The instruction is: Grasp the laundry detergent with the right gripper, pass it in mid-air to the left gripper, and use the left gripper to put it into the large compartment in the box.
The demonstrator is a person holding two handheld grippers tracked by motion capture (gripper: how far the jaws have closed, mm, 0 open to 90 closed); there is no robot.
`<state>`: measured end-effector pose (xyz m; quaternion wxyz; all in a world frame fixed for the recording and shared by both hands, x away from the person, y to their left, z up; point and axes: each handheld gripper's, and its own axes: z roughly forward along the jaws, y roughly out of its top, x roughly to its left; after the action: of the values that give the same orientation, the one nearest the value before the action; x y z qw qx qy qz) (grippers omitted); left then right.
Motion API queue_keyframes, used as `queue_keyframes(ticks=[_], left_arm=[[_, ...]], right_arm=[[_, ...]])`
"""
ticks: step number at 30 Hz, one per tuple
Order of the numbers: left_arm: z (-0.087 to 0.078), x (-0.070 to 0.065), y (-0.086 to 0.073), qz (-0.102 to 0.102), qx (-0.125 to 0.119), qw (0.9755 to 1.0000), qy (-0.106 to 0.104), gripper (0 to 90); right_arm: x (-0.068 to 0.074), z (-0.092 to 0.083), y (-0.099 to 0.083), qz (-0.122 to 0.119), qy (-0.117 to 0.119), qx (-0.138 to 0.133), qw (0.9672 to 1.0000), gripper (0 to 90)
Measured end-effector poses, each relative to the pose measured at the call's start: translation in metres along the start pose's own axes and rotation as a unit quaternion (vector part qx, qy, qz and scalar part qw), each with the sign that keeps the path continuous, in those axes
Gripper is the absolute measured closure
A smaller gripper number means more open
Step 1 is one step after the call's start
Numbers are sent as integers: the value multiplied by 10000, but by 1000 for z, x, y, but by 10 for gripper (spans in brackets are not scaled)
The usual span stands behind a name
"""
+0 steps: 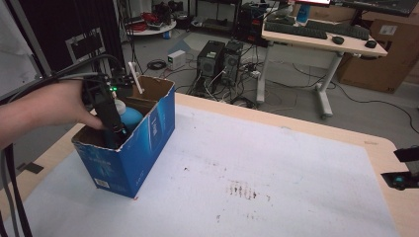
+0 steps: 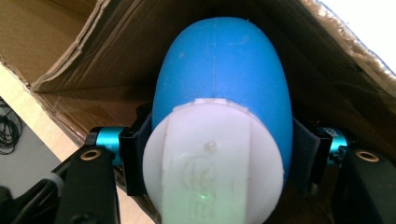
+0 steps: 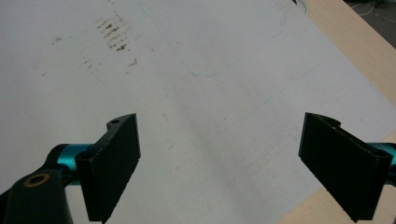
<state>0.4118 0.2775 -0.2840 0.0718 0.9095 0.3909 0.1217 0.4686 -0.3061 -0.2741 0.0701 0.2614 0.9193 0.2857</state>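
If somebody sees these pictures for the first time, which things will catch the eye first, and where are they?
The eye goes first to the blue cardboard box at the left of the table, where the left gripper reaches down inside. Between its jaws sits a blue bottle with a white cap, the pads close against its sides. At the table's right edge the right gripper hangs with its jaws wide apart over the stained white cover.

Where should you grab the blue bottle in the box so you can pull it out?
Grip the blue bottle round its shoulder, just below the white cap, coming from above through the open top of the blue box. It stands cap-up with cardboard walls close around it, so the sides seem blocked. The left hand-held gripper flanks it there.
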Motion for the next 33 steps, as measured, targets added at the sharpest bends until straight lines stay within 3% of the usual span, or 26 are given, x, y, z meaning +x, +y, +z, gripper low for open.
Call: queue_keyframes(ticks=[20, 27, 32, 33], left_arm=[[-1, 3, 0, -17, -23, 9999, -163, 347], [-2, 3, 1, 109, 36, 9998, -159, 331], [-4, 5, 1, 226, 58, 9997, -23, 300], [-4, 5, 1, 223, 56, 9997, -38, 263]], right_arm=[[1, -2, -2, 52, -5, 2, 10000, 119], [2, 0, -2, 51, 4, 32, 10000, 120], [2, 0, -2, 39, 5, 34, 10000, 120], [2, 1, -3, 42, 10, 27, 10000, 120]])
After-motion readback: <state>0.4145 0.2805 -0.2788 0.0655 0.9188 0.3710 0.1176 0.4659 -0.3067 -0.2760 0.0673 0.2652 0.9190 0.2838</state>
